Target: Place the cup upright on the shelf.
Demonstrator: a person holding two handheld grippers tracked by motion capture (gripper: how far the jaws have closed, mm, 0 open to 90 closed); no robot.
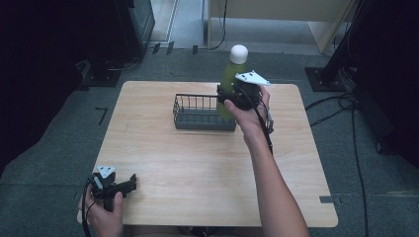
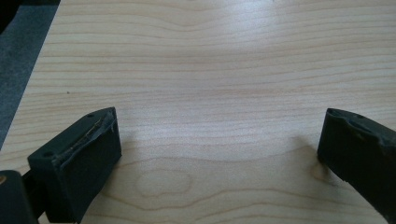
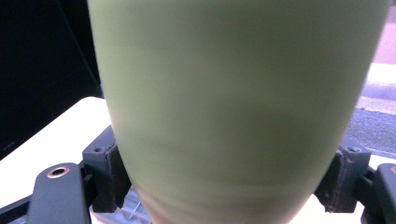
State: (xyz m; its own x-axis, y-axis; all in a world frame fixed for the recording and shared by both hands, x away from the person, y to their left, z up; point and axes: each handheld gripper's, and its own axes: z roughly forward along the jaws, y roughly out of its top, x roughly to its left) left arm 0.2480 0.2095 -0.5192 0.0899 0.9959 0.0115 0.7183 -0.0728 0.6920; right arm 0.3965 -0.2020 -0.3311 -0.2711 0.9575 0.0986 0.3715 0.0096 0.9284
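Right gripper (image 1: 228, 97) clamps the green bottle (image 3: 233, 107) between its jaws; left gripper (image 2: 219, 154) gapes wide over bare table (image 2: 210, 70).

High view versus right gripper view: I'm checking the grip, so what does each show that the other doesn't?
High view alone: the green bottle's white cap, the dark wire basket beneath it, the left claw resting open at the table's near edge, and the wooden table as a whole. Right gripper view alone: the black pads pressed against the bottle's lower sides. Both: the green bottle clamped in the right claw.
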